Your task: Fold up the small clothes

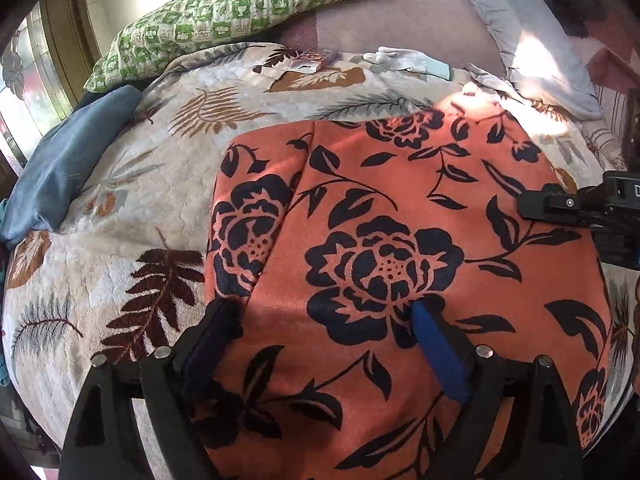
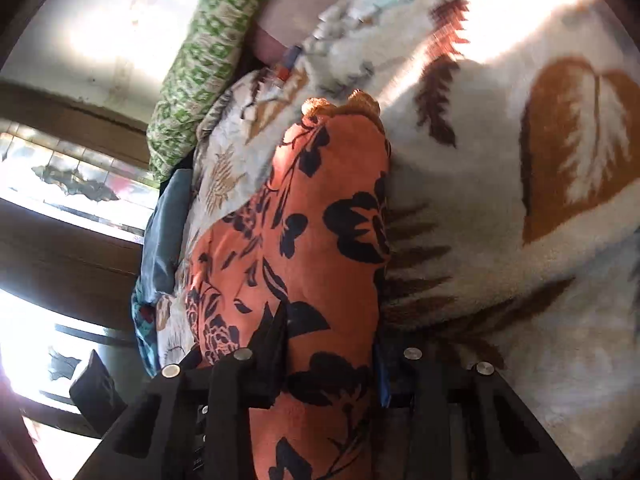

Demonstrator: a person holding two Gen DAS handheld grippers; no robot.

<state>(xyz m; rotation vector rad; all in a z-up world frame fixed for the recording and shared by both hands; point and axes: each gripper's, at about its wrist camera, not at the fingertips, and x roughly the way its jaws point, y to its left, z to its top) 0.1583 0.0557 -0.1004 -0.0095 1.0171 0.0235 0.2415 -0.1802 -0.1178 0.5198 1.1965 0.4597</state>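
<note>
Left hand-held gripper (image 1: 324,320) spread wide over orange floral cloth (image 1: 400,200), right hand-held gripper (image 2: 332,344) pinching its blurred, half-hidden fold.

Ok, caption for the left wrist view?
Open left tongs hover over orange floral garment on leaf-print blanket.

Left wrist view looks steeply down, close over the orange cloth (image 1: 400,208) on the blanket (image 1: 120,264). Right wrist view, rolled sideways, sits nearer. Both share cloth, blanket and green pillow (image 1: 224,12).
</note>
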